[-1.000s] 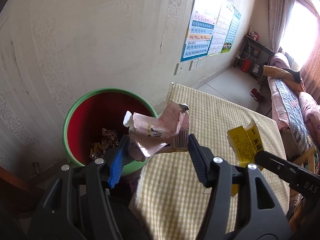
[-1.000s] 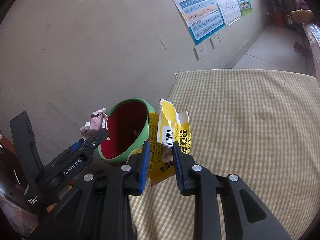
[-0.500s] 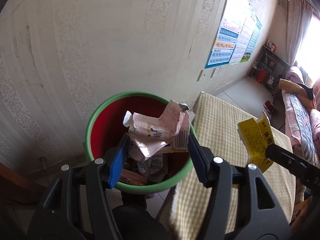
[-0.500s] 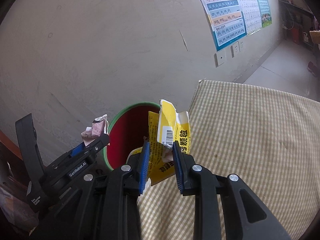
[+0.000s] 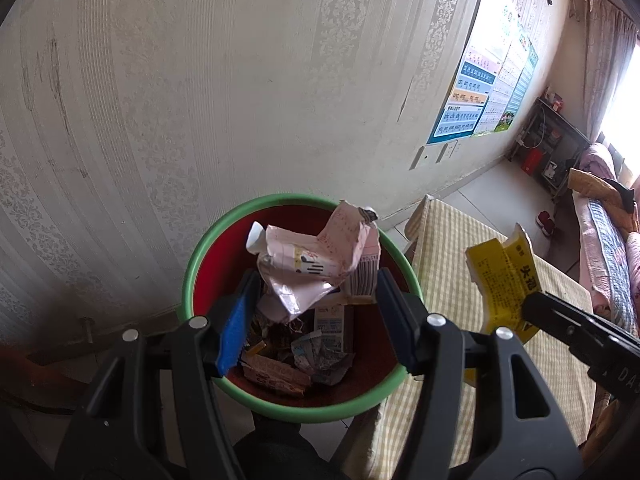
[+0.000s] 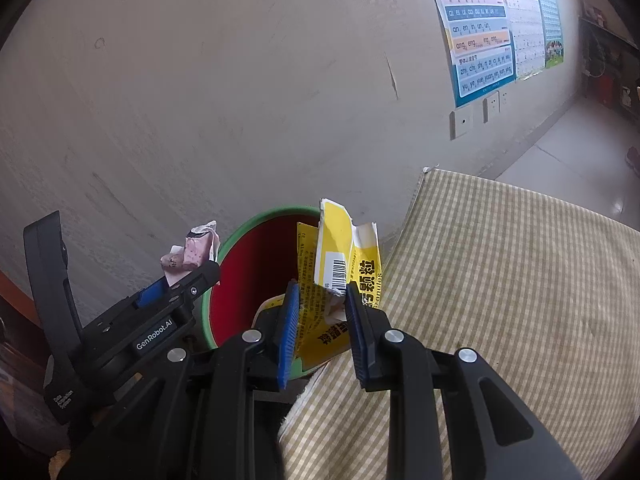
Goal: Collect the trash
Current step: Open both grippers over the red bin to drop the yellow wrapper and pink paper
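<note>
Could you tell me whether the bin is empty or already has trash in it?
Partly filled: crumpled wrappers and cartons lie on the bottom of the bin, well below its rim.

We face a pale wall [image 5: 248, 92] covered in faintly patterned wallpaper, marked with scuffs and a short dark crack. Blue and orange wall charts [image 6: 478, 28] of printed letters hang on it, with white wall sockets [image 6: 464, 122] just below them. We see a light tiled floor [image 6: 560, 160] running along the wall base. A worktop [image 6: 520, 280] covered in a yellow checked cloth stands close to the wall. At the far end we note a dark shelf unit [image 5: 554, 140] holding small items, a bed [image 5: 604, 236] with patterned bedding, and a curtain [image 5: 608, 52] beside a bright window [image 5: 626, 108] that admits strong daylight.
</note>
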`<act>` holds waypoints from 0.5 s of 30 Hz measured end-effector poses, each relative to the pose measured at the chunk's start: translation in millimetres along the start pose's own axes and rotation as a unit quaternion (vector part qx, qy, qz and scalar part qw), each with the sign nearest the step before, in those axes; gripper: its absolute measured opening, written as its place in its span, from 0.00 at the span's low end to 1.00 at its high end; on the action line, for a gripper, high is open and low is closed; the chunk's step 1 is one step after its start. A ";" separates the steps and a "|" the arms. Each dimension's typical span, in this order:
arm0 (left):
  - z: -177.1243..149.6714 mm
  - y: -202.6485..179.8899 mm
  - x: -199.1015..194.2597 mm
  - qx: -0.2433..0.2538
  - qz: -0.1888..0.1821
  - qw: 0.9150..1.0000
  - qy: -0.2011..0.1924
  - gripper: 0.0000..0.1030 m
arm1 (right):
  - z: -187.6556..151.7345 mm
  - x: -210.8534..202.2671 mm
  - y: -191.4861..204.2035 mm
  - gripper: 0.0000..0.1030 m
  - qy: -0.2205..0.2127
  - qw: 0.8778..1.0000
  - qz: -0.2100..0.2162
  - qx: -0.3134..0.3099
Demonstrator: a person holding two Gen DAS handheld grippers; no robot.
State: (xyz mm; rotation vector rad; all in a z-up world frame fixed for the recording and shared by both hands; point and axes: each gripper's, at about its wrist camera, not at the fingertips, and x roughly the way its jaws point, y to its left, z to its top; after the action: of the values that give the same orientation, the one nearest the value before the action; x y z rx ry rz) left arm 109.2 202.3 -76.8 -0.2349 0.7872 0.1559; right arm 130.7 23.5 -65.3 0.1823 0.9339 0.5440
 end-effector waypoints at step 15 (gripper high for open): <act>10.6 11.6 24.0 -0.015 0.027 1.000 0.008 0.71 | 14.4 21.8 12.6 0.54 -0.012 1.000 0.002 -0.025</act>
State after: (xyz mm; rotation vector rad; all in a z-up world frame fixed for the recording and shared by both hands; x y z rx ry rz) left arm 130.5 217.5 -88.5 -0.2432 0.8072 0.2160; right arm 147.9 46.7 -67.6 0.1453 0.8951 0.5667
